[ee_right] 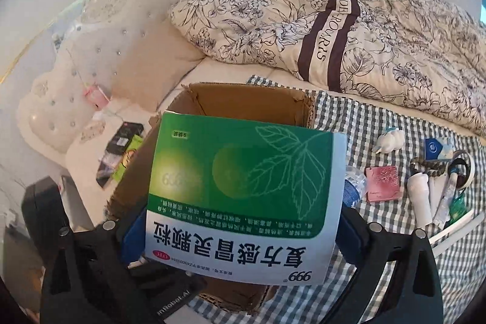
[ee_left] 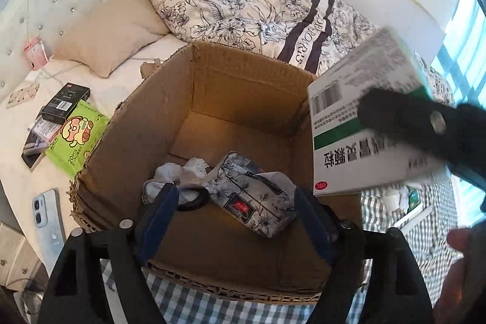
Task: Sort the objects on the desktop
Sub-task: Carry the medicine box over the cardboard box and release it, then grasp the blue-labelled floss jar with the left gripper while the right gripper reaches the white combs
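Observation:
A brown cardboard box (ee_left: pixel 243 87) stands open on the bed; it also shows in the right wrist view (ee_right: pixel 243 99). Inside lie a floral tissue pack (ee_left: pixel 252 193), crumpled white paper (ee_left: pixel 179 172) and a black hair tie (ee_left: pixel 194 199). My left gripper (ee_left: pixel 234 220) is open and empty over the box's near edge. My right gripper (ee_right: pixel 240 226) is shut on a green and white medicine box (ee_right: pixel 243 190), held above the cardboard box's right rim; it also shows in the left wrist view (ee_left: pixel 358 141).
Left of the box lie a green wipes pack (ee_left: pixel 76 138), a black carton (ee_left: pixel 65 102) and a phone (ee_left: pixel 48 220). On the checked cloth (ee_right: pixel 379 220) to the right are a pink card (ee_right: pixel 382 184), a white tube (ee_right: pixel 420 199), a figurine (ee_right: pixel 390 140) and tape. A floral quilt (ee_right: pixel 364 29) lies behind.

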`<state>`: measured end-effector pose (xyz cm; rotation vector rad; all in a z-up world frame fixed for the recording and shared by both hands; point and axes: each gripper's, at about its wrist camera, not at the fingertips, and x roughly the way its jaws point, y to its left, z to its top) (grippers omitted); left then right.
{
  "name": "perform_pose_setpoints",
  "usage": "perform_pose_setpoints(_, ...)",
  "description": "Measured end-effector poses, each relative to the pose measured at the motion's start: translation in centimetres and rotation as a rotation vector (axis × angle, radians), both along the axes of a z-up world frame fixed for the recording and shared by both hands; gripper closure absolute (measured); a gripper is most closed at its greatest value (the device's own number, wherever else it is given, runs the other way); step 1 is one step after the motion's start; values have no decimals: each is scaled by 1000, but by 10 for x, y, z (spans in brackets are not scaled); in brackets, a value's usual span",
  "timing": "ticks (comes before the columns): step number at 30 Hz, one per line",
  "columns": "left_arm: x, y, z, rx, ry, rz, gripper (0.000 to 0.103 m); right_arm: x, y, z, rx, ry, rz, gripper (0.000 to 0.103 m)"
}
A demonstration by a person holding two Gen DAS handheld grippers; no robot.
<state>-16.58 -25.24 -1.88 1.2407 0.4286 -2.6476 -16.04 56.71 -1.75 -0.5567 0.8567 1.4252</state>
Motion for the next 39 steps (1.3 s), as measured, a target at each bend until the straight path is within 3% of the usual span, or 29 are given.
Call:
perform_pose_setpoints(4,-2,1,12,-27,14,10,18,1,22,18,24,-30,-21,4)
perform_pose_setpoints(7,0,2,21,-47,31,20,14,2,32,35,55,-3,-6,4)
perform_pose_setpoints(15,10,11,30,-36,37,40,13,10,6,57,119,-30,-13,4)
perform_pose_setpoints(19,22,40,36,-39,46,-28,9,43,-46,53,81,67,-35,4)
perform_pose_setpoints(25,46,100,60,-27,73,-126,3,104,-159,52,49,-135,-248,4)
perform_pose_setpoints(29,64,143,81,-66,84,-179,0,140,-225,53,-5,-130,-351,4)
perform_pose_setpoints(34,89,185,98,-112,104,-232,0,162,-297,85,19,-165,-471,4)
perform_pose_setpoints(39,102,210,95,-143,112,-266,0,165,-343,113,61,-188,-514,4)
